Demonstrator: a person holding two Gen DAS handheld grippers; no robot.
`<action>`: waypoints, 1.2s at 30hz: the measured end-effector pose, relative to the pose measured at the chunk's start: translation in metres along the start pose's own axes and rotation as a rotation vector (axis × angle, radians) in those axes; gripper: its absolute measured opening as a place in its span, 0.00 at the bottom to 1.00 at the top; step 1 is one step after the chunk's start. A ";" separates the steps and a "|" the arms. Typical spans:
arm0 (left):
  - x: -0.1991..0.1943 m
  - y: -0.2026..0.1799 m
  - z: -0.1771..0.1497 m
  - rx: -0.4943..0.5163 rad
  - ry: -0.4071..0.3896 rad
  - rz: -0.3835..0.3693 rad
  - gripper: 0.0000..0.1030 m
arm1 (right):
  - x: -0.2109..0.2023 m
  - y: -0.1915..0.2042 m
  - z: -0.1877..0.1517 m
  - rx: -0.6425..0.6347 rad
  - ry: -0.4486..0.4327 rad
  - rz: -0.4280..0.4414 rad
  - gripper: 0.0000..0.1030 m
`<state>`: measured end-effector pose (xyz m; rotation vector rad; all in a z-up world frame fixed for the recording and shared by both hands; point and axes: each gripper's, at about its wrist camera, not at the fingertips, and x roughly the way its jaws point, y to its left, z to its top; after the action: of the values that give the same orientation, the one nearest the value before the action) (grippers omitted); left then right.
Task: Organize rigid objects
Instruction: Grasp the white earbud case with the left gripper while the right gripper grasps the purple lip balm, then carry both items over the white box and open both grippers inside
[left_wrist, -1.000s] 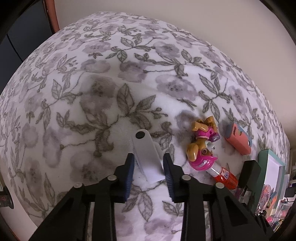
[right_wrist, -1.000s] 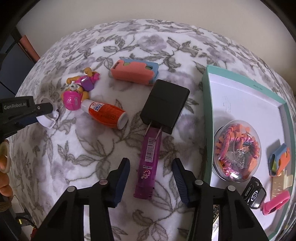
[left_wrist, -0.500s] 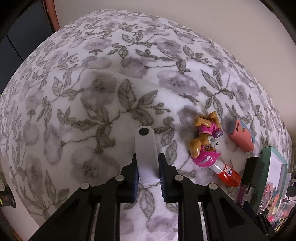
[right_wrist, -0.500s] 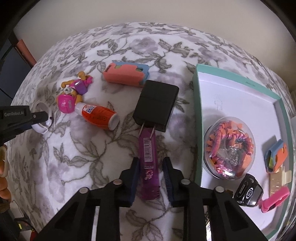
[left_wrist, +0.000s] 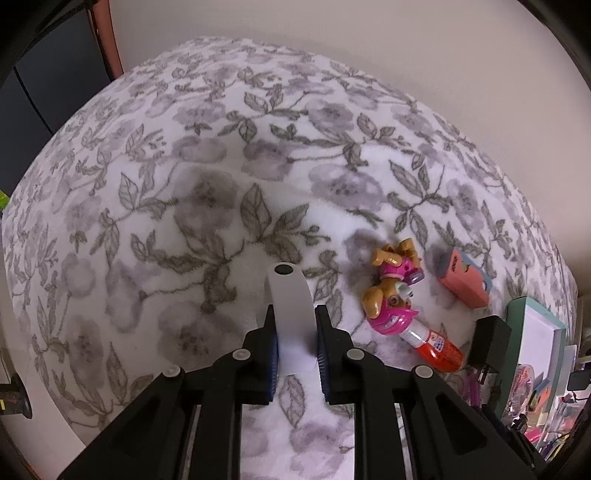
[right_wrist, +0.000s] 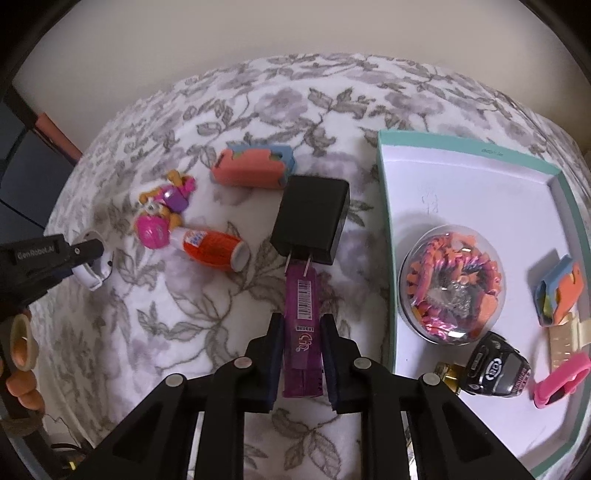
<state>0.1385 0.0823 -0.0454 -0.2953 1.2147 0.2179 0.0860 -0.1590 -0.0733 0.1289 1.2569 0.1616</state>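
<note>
My left gripper (left_wrist: 294, 332) is shut on a white curved plastic piece (left_wrist: 290, 306) with a black dot at its far end, just above the floral blanket; it also shows in the right wrist view (right_wrist: 92, 273). My right gripper (right_wrist: 302, 339) is shut on a purple flat pack (right_wrist: 301, 321) with a barcode. Its far end lies under the prongs of a black charger (right_wrist: 312, 218). On the blanket lie a pink dog toy (right_wrist: 162, 214), an orange tube (right_wrist: 214, 247) and a salmon-and-blue case (right_wrist: 255, 168).
A teal-rimmed white tray (right_wrist: 384, 236) at the right holds a clear dome of orange pieces (right_wrist: 452, 284), a black toy car (right_wrist: 495, 373), a pink clip (right_wrist: 561, 378) and a blue-orange clip (right_wrist: 559, 291). A beige wall runs behind the blanket (left_wrist: 147, 229).
Both grippers closed from open: the left onto the white piece, the right onto the purple pack. Both views have since pulled back slightly, with the held things still between the fingers.
</note>
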 end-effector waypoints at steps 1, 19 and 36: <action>-0.004 0.000 0.000 0.002 -0.009 -0.001 0.18 | -0.004 -0.001 0.001 0.007 -0.006 0.010 0.20; -0.066 -0.019 0.003 0.037 -0.149 -0.070 0.18 | -0.090 -0.017 0.023 0.069 -0.216 0.087 0.20; -0.089 -0.093 -0.014 0.198 -0.142 -0.188 0.18 | -0.106 -0.056 0.026 0.152 -0.260 0.126 0.20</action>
<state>0.1264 -0.0110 0.0440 -0.2160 1.0516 -0.0436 0.0813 -0.2345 0.0236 0.3503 1.0008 0.1530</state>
